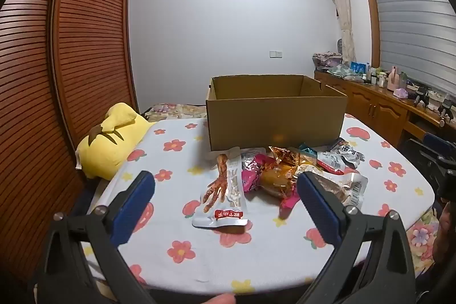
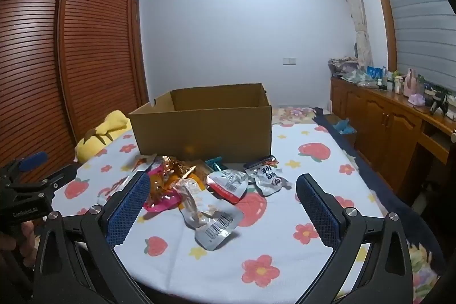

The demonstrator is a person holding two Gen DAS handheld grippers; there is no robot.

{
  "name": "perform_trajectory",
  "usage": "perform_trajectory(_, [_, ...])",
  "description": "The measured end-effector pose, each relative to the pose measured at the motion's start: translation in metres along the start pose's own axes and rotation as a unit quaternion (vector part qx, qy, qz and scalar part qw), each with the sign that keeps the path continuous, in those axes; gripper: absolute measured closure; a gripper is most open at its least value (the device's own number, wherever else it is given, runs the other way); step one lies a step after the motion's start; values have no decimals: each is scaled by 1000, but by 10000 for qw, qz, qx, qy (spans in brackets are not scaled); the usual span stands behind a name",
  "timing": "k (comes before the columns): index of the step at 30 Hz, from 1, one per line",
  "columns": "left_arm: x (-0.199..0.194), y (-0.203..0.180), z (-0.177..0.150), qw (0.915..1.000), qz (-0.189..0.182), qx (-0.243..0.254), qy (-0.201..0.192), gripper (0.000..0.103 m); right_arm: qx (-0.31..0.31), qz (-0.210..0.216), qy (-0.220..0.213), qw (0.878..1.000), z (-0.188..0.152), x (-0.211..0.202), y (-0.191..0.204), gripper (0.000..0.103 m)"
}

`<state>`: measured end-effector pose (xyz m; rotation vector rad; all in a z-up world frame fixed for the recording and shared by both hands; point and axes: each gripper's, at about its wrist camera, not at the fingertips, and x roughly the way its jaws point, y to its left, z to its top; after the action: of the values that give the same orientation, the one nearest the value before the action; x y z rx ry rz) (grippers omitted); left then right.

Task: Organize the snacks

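Snack packets are lying in a loose heap on the flower-print bedspread (image 1: 176, 269), pressed against the near wall of an open cardboard box (image 1: 273, 116): a chicken-foot packet (image 1: 222, 195) nearest the left gripper (image 1: 226, 190), a gold-foil wrapper (image 1: 282, 164) and pink packets beside it, and a clear barcoded pouch (image 2: 205, 215) lying before the right gripper (image 2: 222, 195). Both grippers are hovering above the heap with fingers spread wide, gripping nothing. Judging by the pile, the sorting is barely beginning; every visible snack is waiting outside the box. The box floor is hidden behind its front wall, so its contents cannot be told. A yellow plush pillow (image 1: 111, 141) is resting at the bed's left edge.
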<state>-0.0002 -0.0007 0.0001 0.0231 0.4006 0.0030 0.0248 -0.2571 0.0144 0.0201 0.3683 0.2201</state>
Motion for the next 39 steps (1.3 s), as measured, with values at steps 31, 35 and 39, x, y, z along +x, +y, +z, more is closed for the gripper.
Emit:
perform_trajectory(31, [-4, -2, -3, 10000, 22, 26, 35, 2, 60, -37, 12, 10000, -7, 2, -2, 0])
perform_trajectory(35, [-4, 0, -2, 10000, 22, 25, 28, 2, 43, -39, -9, 10000, -5, -1, 0, 0])
perform_trajectory(39, [-6, 1, 0, 10000, 24, 17, 19, 2, 37, -44, -16, 10000, -4, -1, 1, 0])
